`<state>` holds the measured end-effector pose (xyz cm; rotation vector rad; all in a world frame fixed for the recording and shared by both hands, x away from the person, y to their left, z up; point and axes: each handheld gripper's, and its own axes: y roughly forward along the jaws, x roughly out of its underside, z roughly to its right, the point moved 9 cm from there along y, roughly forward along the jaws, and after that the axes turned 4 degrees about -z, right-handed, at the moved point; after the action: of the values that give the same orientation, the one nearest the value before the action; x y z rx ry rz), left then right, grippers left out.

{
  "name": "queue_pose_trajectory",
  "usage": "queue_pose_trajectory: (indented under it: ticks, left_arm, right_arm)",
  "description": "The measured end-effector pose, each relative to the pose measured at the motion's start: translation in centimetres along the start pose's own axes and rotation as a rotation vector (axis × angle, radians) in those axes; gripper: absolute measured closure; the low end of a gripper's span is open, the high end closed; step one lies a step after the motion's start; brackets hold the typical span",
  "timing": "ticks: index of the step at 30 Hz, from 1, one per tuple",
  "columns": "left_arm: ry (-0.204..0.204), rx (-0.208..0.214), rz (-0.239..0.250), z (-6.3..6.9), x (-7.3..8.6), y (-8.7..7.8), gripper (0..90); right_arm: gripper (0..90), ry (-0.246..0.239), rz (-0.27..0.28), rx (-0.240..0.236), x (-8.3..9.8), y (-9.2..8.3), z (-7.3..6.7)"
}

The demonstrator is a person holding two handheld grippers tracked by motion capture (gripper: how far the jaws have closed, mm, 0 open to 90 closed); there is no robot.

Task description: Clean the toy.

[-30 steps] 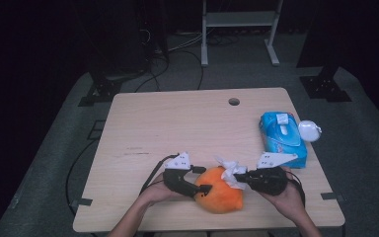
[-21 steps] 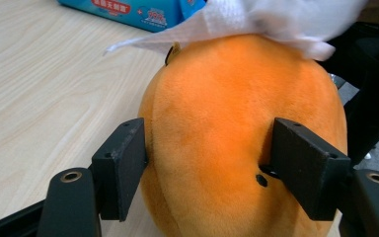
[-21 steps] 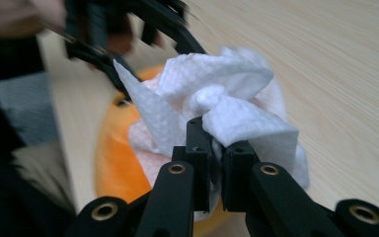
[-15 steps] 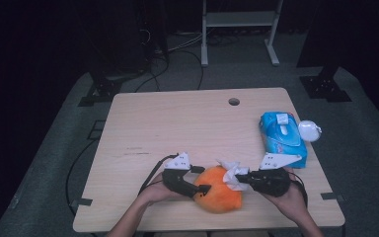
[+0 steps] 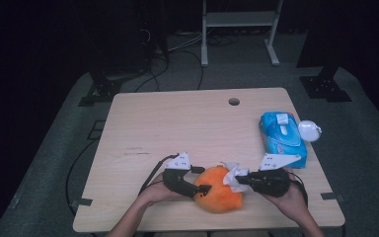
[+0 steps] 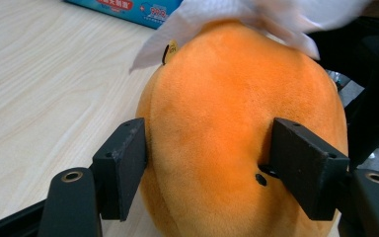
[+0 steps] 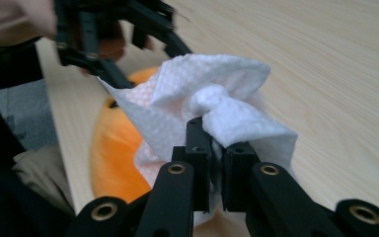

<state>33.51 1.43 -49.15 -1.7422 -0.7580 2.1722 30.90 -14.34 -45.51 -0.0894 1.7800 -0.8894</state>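
Two hand-held grippers work one orange plush toy (image 5: 219,190) at the near edge of the wooden table (image 5: 177,123). Left gripper (image 5: 197,186): jaws partway open and pressed into the toy's sides, the plush dented under the pads (image 6: 123,165), so it is clamped and steadied on the tabletop. Right gripper (image 5: 241,180): jaws pinched nearly closed on a bunched white tissue (image 7: 212,111), which lies against the top of the toy, seemingly to wipe it. A blue tissue pack (image 5: 282,132) sits well apart at the right edge, a small white round object (image 5: 309,130) just beside it. Risks, as judged: the tissue is thin and held by a small twist, so a hard drag across the fuzzy fabric could tear it or pull it free. The toy is soft and rounded; sideways wiping force could squirm it out of the left clamp or off the table's near edge.
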Motion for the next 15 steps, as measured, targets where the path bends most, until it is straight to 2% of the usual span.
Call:
queue_pose_trajectory:
  ticks: [2, 4, 5, 6, 8, 11, 12, 15]
  left_arm:
    - [-0.007, 0.0, 0.0, 0.0, 0.0, 0.0, 31.0]
    - [-0.004, -0.007, -0.001, 0.0, -0.1, 0.0, 31.4]
    - [-0.002, -0.007, -0.003, 0.0, -0.1, 0.0, 31.3]
    - [-0.005, -0.004, -0.002, 0.1, 0.0, 0.1, 30.9]
    - [-0.011, 0.0, 0.0, 0.0, 0.1, 0.1, 30.3]
    - [-0.016, 0.005, 0.002, 0.0, 0.0, 0.2, 30.1]
    - [-0.021, 0.007, 0.003, 0.0, 0.1, 0.1, 29.8]
    - [-0.063, 0.036, 0.009, 0.1, -0.1, 0.1, 26.2]
  right_arm:
    - [83.4, -0.03, -0.037, 0.008, 0.4, 0.8, -0.1]
    - [83.6, -0.007, -0.059, 0.037, 1.0, 0.8, 1.0]
    - [83.7, 0.003, -0.085, 0.103, 1.5, 0.5, 2.1]
    - [83.8, 0.021, -0.091, 0.131, 1.8, 0.3, 2.7]
    - [83.7, 0.066, -0.032, 0.078, 1.4, -0.3, 2.5]
    - [83.5, 0.044, 0.039, -0.007, -0.3, -0.4, 0.5]
    - [83.5, 0.035, 0.036, -0.016, -0.4, -0.2, 0.2]
    - [83.8, -0.02, -0.055, -0.002, 0.7, 1.6, -0.3]
